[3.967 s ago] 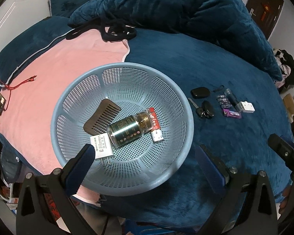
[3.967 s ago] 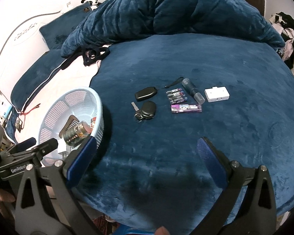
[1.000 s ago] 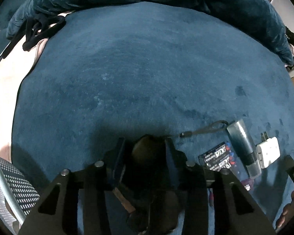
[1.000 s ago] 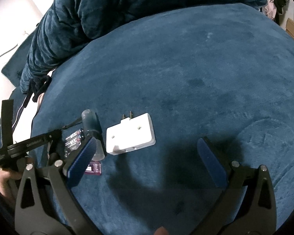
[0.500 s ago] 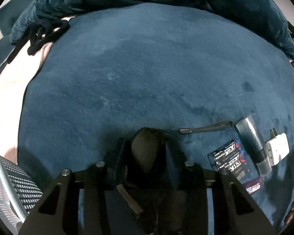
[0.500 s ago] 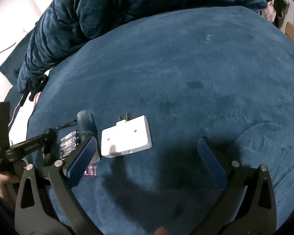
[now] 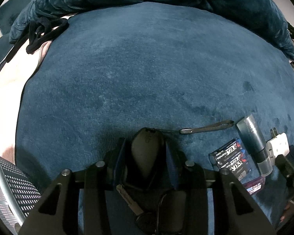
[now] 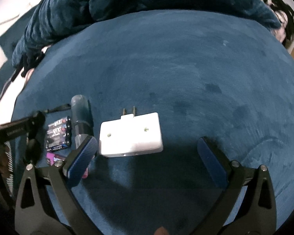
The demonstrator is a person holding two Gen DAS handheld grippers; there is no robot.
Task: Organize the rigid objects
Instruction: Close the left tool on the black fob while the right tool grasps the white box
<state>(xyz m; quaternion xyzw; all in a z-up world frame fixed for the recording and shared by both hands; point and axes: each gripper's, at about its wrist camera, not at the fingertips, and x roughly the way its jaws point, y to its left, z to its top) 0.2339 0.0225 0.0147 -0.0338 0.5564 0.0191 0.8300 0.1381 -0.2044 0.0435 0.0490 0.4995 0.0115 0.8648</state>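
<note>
The black key fob point(image 7: 146, 148) lies on the blue blanket point(image 7: 147, 74) pinched between the left gripper's point(image 7: 145, 154) pads, while the right gripper point(image 8: 147, 152) hangs spread wide over the white plug point(image 8: 130, 134) beside the batteries point(image 8: 57, 135).

Open blue blanket point(image 8: 186, 68) beyond white adapter point(image 8: 130, 135) (battery pack point(image 8: 57, 135) leftward)

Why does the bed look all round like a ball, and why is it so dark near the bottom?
Both wrist views use a fisheye lens, so the blue blanket bulges and the corners go black. In the right wrist view the open right gripper casts a big shadow below the white plug adapter, and the left edge looks smeared. In the left wrist view the left gripper shades the black pouch.
</note>
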